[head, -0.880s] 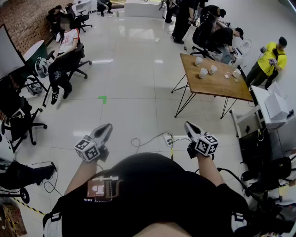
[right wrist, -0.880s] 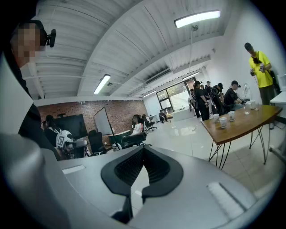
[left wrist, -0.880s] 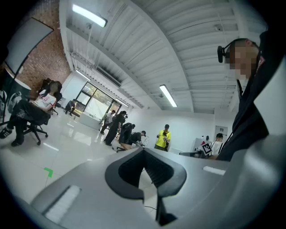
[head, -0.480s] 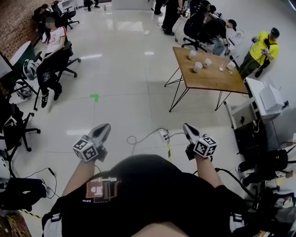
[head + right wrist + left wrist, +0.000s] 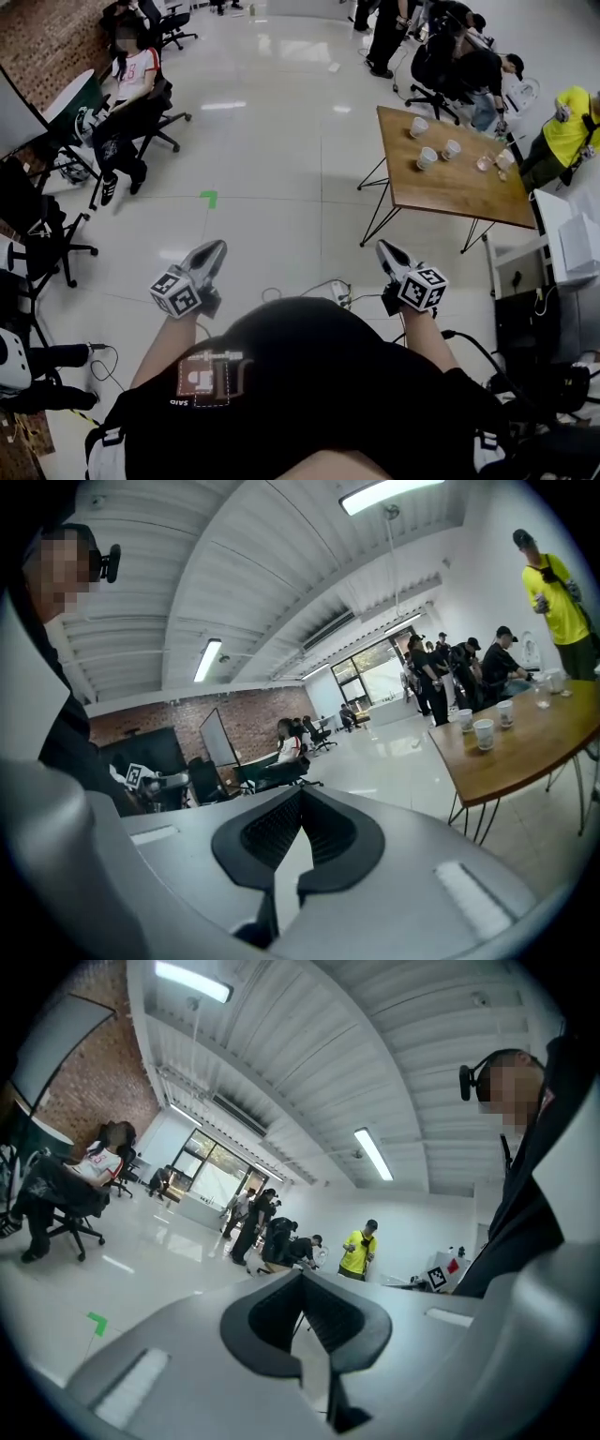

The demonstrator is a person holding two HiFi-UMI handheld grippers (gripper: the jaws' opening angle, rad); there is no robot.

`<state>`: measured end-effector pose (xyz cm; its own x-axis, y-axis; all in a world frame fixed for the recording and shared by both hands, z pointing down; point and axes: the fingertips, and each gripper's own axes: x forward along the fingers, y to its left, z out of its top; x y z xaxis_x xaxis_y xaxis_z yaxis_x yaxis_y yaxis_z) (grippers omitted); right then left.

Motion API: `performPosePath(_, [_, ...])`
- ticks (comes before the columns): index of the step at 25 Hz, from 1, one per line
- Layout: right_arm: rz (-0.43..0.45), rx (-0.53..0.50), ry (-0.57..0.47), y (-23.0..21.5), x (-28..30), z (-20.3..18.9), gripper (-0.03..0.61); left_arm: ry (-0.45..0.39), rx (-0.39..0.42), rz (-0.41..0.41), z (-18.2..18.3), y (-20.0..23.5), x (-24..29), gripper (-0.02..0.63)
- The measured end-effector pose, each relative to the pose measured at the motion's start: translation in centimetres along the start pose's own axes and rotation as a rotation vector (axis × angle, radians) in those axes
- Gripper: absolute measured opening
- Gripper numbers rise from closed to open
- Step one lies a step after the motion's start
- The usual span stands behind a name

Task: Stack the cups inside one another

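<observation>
Three white paper cups (image 5: 427,157) stand apart on a wooden table (image 5: 450,192) across the floor, ahead and to my right, with clear cups (image 5: 485,162) beside them. The right gripper view shows the same white cups (image 5: 484,733) on the table (image 5: 534,761). My left gripper (image 5: 214,249) and right gripper (image 5: 382,251) are held close in front of my body, far from the table. Both are shut with nothing between the jaws, as the left gripper (image 5: 302,1274) and right gripper (image 5: 300,794) show in their own views.
A person in a yellow shirt (image 5: 572,127) stands at the table's far end, and others gather behind it. A seated person (image 5: 131,89) and office chairs (image 5: 42,239) line the left side. A cable and power strip (image 5: 339,295) lie on the floor before me.
The head view has swung a little, so the table sits slightly further right and lower in the frame. Both grippers keep the same pose in front of my body.
</observation>
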<state>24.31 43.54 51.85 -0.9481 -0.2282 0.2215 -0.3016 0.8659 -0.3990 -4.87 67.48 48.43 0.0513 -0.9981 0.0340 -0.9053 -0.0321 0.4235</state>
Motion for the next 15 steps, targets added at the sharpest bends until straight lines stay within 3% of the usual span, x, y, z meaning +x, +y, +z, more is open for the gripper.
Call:
performPosePath(5, [0.109, -0.084, 0.025, -4.2, 3.5, 4.3, 0.014, -0.047, -0.011, 0.073, 1.6, -0.4, 5.0, 0.000])
performPosePath(10, [0.123, -0.067, 0.021, -8.3, 6.2, 6.9, 0.014, -0.006, 0.002, 0.070, 2.4, 0.2, 10.2, 0.000])
performPosePath(15, [0.078, -0.066, 0.024, -10.8, 11.5, 8.0, 0.014, 0.012, -0.007, 0.011, 3.7, 5.5, 15.3, 0.000])
